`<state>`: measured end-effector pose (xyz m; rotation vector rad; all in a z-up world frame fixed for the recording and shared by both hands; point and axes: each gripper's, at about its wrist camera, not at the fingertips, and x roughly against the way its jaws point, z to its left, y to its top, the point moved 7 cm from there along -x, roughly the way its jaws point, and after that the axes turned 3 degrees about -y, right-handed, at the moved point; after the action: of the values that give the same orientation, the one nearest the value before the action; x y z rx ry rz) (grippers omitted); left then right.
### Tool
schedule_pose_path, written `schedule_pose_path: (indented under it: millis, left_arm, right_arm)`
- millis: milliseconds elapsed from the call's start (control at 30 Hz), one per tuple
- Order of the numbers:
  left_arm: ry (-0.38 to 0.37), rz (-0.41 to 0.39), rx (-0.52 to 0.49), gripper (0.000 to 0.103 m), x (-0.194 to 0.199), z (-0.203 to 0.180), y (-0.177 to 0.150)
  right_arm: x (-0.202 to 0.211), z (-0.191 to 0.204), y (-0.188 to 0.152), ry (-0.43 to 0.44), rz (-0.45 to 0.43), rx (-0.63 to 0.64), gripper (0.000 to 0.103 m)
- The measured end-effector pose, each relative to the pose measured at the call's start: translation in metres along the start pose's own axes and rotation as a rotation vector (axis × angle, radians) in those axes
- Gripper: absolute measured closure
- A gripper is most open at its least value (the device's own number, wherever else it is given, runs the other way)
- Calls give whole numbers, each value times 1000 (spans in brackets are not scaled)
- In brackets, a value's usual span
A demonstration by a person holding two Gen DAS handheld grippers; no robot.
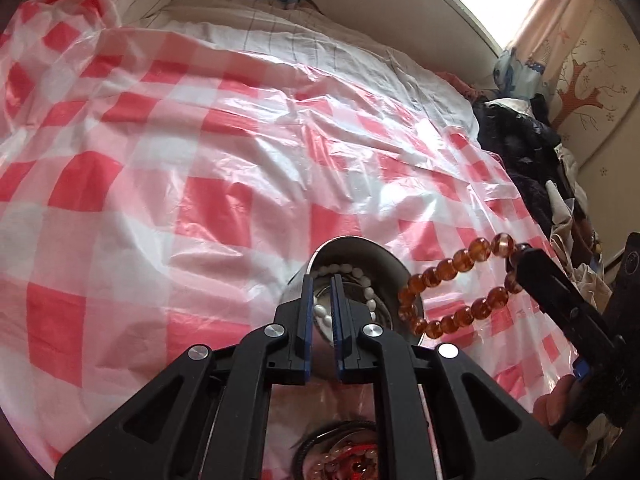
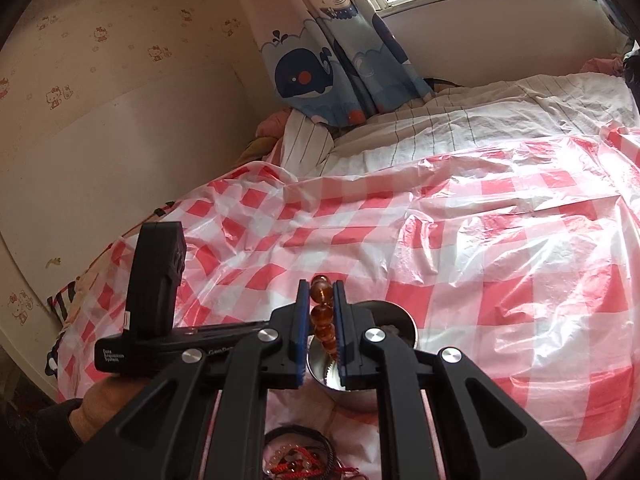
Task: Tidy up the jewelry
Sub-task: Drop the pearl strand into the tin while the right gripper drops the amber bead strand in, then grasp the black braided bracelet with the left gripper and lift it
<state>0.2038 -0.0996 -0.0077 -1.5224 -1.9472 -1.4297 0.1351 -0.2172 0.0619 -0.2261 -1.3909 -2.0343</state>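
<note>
A steel bowl (image 1: pixel 360 252) stands on the red-and-white checked plastic sheet (image 1: pixel 160 160) and holds a white bead bracelet (image 1: pixel 344 270). My left gripper (image 1: pixel 322 280) is shut on the bowl's near rim. My right gripper (image 2: pixel 321 286) is shut on an amber bead bracelet (image 2: pixel 322 316), which hangs in a loop (image 1: pixel 452 284) just right of the bowl in the left wrist view. The bowl (image 2: pixel 396 312) shows below the right gripper. A pile of red-string and dark cord bracelets (image 2: pixel 296 456) lies near me on the sheet, also low in the left wrist view (image 1: pixel 348 452).
The sheet covers a bed with a striped white cover (image 2: pixel 460 128). A whale-print curtain (image 2: pixel 332 64) hangs at the far wall. Dark clothes (image 1: pixel 520 152) are piled at the bed's right side.
</note>
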Motion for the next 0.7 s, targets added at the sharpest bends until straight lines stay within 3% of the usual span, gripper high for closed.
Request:
schedule_pose_path:
  millis: [100,133,200,300,467,533,600,700]
  left_arm:
    - [3,-33,5,85,16,7,1]
    - [5,-38,1,83,21,8,-1]
    - [14,-41,-16,79,31,9,-7]
    - [29,-29,-34,77,40,10,-26]
    - [55,22,-69,74,42,11,-64]
    - [57,37,-96,72,37,5,-68]
    - [63,32,-124,63,36,-2,-69]
    - [131,26,-201,56,35,-7,-72]
  right_arm:
    - [-24,-10,-5,-103,77,7,88]
    - [-27,-16,-10,-140,98,2,80]
    - [-22,-29,-19,-200,114,-17,75]
    - [3,-35,-30,-209,111,-35,74]
    - [42,-28,-69,-248,111,0,59]
    - [40,-29,-86,-245,152,-14,59]
    - [33,-25,-92,-229,177,-13,59]
    - [30,-16,-91,-231,173,30,56]
